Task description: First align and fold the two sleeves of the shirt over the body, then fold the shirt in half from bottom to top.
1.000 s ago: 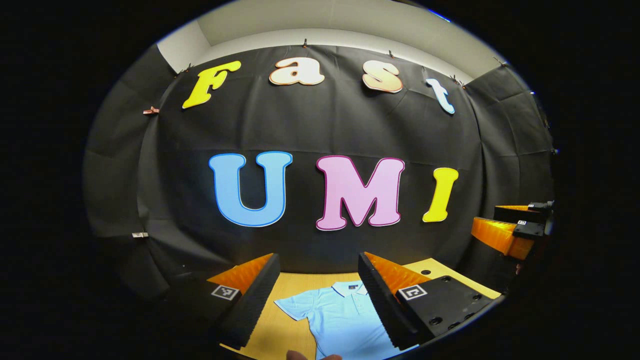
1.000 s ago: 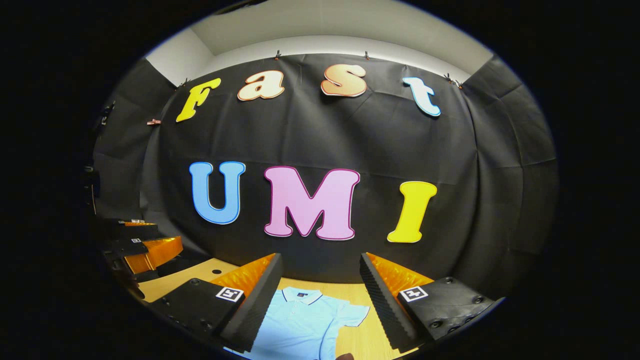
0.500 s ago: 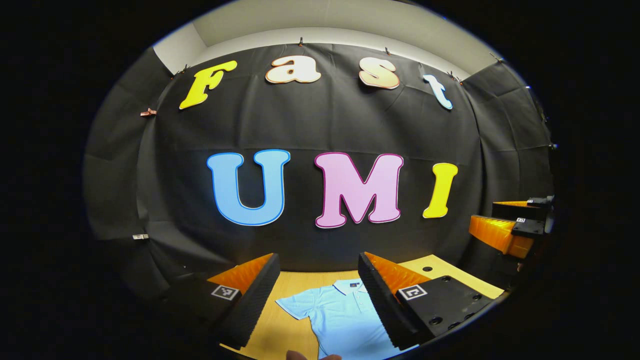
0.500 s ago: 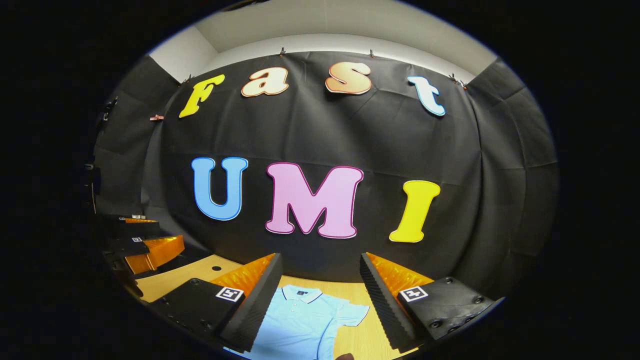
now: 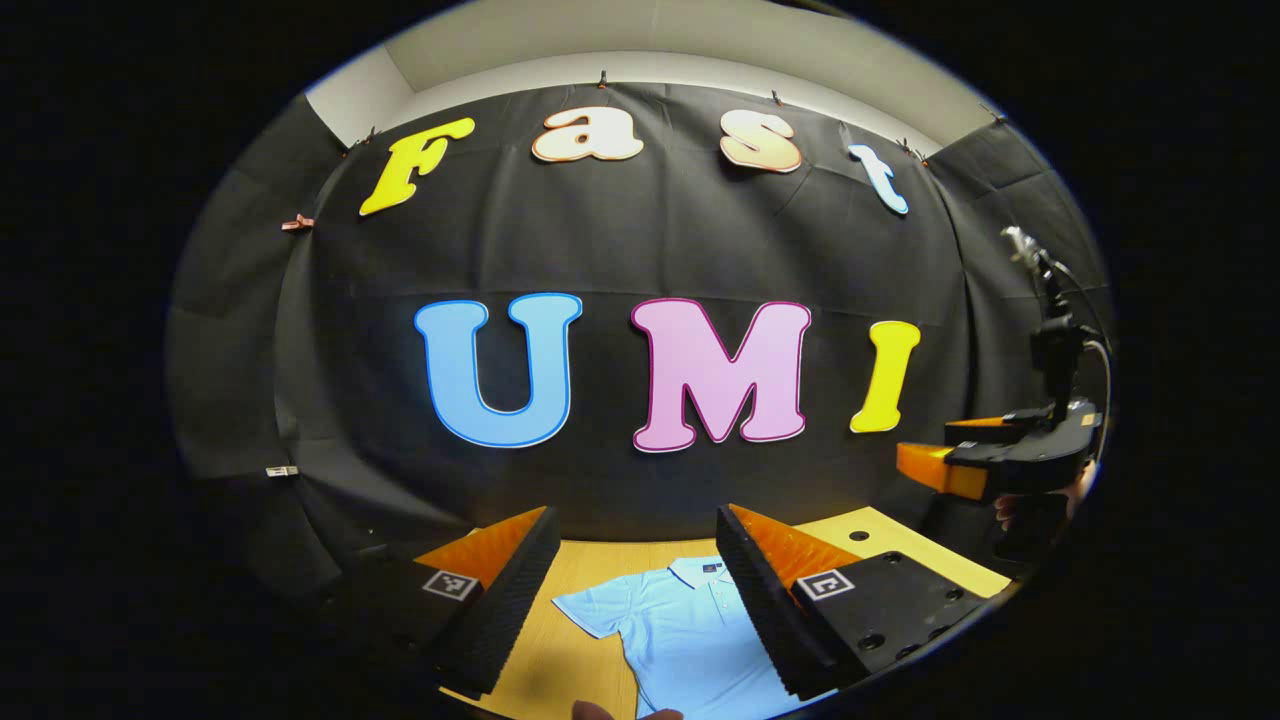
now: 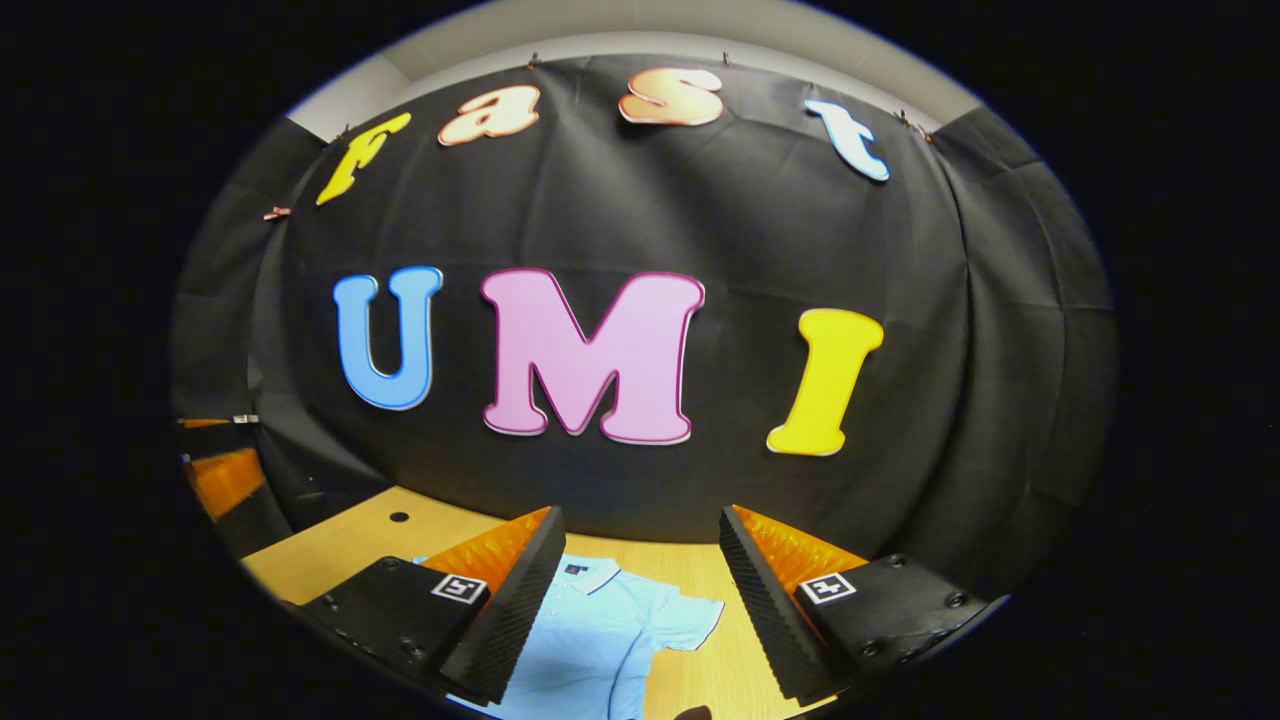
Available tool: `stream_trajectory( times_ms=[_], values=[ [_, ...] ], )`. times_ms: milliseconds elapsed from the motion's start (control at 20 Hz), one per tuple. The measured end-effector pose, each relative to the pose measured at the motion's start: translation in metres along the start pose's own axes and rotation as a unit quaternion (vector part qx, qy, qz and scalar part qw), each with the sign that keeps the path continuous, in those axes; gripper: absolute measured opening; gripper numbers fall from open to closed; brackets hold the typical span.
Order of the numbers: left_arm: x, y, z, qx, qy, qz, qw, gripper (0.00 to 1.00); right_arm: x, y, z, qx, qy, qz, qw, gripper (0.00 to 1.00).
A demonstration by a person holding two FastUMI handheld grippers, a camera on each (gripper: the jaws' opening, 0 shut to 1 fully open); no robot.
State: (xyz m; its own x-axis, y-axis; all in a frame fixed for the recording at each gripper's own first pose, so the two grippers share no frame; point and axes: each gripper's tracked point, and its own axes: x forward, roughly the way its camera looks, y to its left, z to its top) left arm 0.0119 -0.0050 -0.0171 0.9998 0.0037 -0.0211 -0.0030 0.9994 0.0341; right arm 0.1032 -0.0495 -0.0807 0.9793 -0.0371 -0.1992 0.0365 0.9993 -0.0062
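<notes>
Shirt (image 5: 690,630), a light blue polo, lies flat on the wooden table (image 5: 590,575), collar toward the black cloth wall (image 6: 640,230). Left gripper (image 5: 635,600) and right gripper (image 6: 640,600) hover above it, fingers spread, holding nothing. Left gripper view catches the right gripper at its right edge.

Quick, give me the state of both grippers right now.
Left gripper: open, holding nothing, above the shirt on the table.
Right gripper: open, holding nothing, also above the shirt.
</notes>
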Motion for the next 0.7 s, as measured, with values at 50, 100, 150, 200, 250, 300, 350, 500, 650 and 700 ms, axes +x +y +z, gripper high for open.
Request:
stream_trajectory(
  times_ms=[50, 100, 150, 200, 250, 300, 350, 500, 650, 700],
  values=[
    [0.002, -0.002, -0.005, 0.002, 0.004, 0.001, 1.0, 0.99, 0.016, -0.006, -0.017, 0.006, 0.019, 0.0, 1.0, 0.97],
    [0.003, -0.003, -0.008, 0.004, 0.008, 0.001, 1.0, 0.99, 0.032, -0.012, -0.032, 0.012, 0.037, -0.001, 0.999, 0.97],
    [0.005, -0.005, -0.011, 0.006, 0.013, 0.001, 1.0, 1.0, 0.046, -0.019, -0.047, 0.017, 0.054, -0.004, 0.998, 0.97],
    [0.006, -0.006, -0.014, 0.006, 0.017, 0.002, 1.0, 0.99, 0.061, -0.024, -0.063, 0.021, 0.07, -0.005, 0.997, 0.97],
    [0.008, -0.008, -0.018, 0.005, 0.019, 0.003, 1.0, 1.0, 0.076, -0.031, -0.081, 0.023, 0.087, -0.007, 0.996, 0.97],
    [0.009, -0.01, -0.021, 0.003, 0.023, 0.004, 1.0, 1.0, 0.09, -0.037, -0.1, 0.026, 0.105, -0.007, 0.994, 0.97],
    [0.01, -0.01, -0.025, 0.001, 0.027, 0.007, 1.0, 0.99, 0.104, -0.043, -0.12, 0.03, 0.123, -0.009, 0.992, 0.97],
    [0.013, -0.01, -0.039, -0.002, 0.045, 0.021, 0.999, 1.0, 0.139, -0.059, -0.184, 0.06, 0.184, -0.014, 0.981, 0.98],
    [0.014, -0.006, -0.053, 0.007, 0.064, 0.037, 0.997, 1.0, 0.168, -0.075, -0.247, 0.072, 0.236, -0.036, 0.968, 0.98],
    [0.014, -0.005, -0.056, 0.008, 0.07, 0.042, 0.997, 1.0, 0.176, -0.078, -0.265, 0.071, 0.252, -0.042, 0.964, 0.98]
  ],
)
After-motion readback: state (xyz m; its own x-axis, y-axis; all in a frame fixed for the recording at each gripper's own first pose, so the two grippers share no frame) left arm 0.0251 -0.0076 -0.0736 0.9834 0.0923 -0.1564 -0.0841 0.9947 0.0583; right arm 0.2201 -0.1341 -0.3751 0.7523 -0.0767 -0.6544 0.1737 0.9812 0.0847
